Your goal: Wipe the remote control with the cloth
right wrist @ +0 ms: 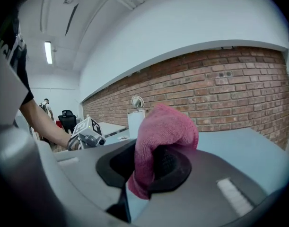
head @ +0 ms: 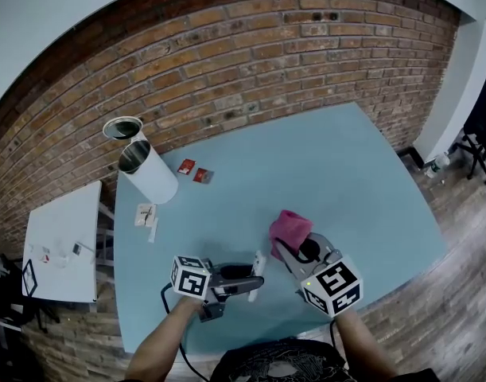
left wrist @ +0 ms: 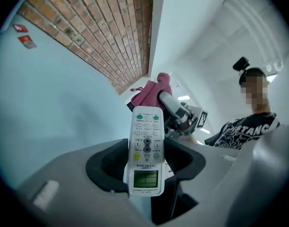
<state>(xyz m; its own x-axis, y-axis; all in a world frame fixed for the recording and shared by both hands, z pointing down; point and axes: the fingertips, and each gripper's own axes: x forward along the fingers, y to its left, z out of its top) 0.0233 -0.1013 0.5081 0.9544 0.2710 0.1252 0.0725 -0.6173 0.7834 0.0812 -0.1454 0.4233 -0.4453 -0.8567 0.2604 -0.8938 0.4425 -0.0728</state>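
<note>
Both hands are up off the bench (head: pixel 338 173) and this is the set-up for the wipe. The left tongs (head: pixel 252 277) are pinching the remote control (left wrist: pixel 147 141) by its long sides, low down by the display. The button end sticks out past the tips with the face turned back toward the holder. The remote hangs in the air over the near part of the bench, not resting on it.

Just to the right of the remote, the right tongs (right wrist: pixel 153 167) are clamped on the pink cloth (right wrist: pixel 165 126). It is bunched, a soft wad bulging out beyond the pads and a tail drooping below. Cloth and remote are near each other but apart, so I'd say no stroke has landed yet. Well beyond the remote and off to its left stands a white canister (head: pixel 151 177), out of the way.

To do this well, lead with that bulging wad, not the hard tips, and lay it flat on the button face. Stroke lengthwise, from the free end down toward the display, pressing lightly. The grip is low on the remote, so a hard push at the far end could lever it round in the pads. Brace the left hand, keep the face square to the cloth, and roll it over afterwards for the back.
</note>
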